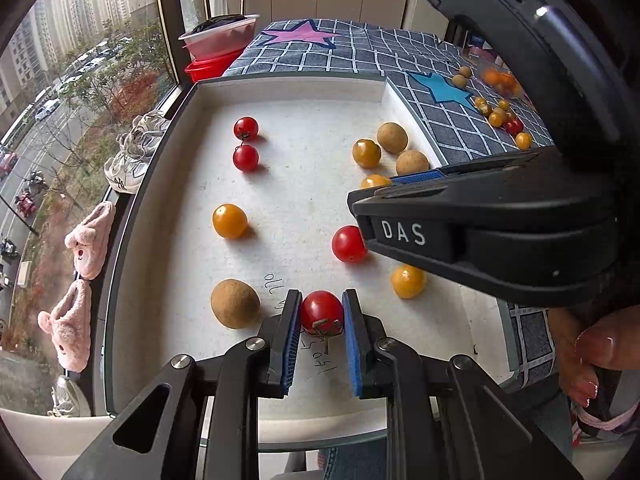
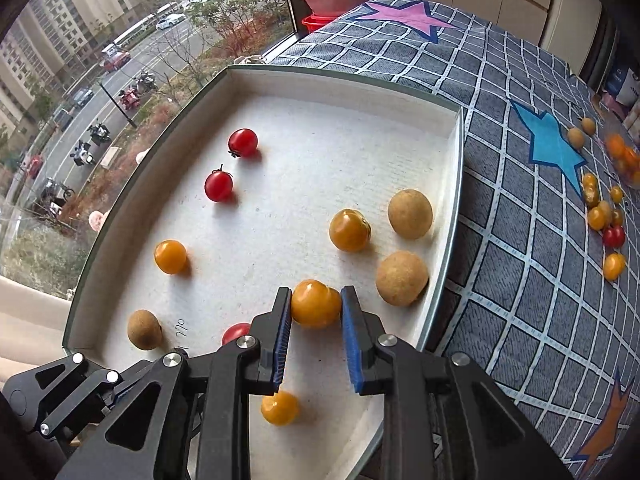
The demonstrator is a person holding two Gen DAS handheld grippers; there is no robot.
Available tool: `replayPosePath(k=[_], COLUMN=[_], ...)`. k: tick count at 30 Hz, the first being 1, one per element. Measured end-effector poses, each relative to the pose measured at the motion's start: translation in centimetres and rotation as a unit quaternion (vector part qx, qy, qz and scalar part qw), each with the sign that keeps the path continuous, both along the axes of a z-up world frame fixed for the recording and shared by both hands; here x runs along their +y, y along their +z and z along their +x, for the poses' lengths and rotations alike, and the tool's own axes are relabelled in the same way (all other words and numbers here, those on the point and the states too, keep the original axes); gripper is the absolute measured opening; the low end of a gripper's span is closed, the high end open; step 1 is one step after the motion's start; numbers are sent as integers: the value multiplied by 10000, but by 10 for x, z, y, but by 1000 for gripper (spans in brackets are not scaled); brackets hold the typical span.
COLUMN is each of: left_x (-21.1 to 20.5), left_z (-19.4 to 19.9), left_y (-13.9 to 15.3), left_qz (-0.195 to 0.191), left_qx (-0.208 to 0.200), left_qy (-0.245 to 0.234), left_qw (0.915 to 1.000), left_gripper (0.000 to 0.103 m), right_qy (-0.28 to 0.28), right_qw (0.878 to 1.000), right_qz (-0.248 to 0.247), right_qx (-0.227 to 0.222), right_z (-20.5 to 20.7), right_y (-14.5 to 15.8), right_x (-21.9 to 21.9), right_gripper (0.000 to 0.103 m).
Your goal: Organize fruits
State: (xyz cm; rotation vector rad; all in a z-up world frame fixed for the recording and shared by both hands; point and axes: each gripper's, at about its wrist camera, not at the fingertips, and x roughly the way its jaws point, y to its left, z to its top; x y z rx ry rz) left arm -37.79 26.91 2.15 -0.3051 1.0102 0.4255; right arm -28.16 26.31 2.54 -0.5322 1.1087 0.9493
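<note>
Jaws of the left gripper (image 1: 321, 312) pinch a small glossy red cherry tomato (image 1: 321, 309) across its middle, low in the shallow white cardboard tray (image 1: 288, 84); it looks light, thin-skinned, easily crushed. Those of the right gripper (image 2: 315, 306) clasp a round orange-yellow tomato (image 2: 315, 303) near the tray's right wall, equally delicate.

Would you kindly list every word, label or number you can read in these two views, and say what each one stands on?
"DAS": white capitals on the side of the right gripper, seen in the left wrist view.
Handwriting in dark pen on the white floor of the tray, beside the red tomato in the left gripper: partly covered, not readable.
Logo on the white sneaker on the sill: too small.
</note>
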Motion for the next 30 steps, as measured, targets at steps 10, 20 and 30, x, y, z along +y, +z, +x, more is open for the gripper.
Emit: replayPosePath(k=[10, 20, 30], left_x=[0, -5, -12], left_z=[-3, -16, -25], left_y=[2, 22, 35], left_qz=[-38, 173, 582], left_qx=[-32, -470, -253], left_qy=[-14, 71, 87], left_qw=[10000, 9987, 9979], left_gripper=[22, 89, 103], right_qy=[-166, -597, -870], right_qw=[9991, 9957, 9945], right_qz=[304, 679, 558], right_qx=[249, 210, 166], right_z=[11, 19, 10], right_y=[15, 49, 60], right_x=[-6, -50, -92], right_gripper=[51, 75, 88])
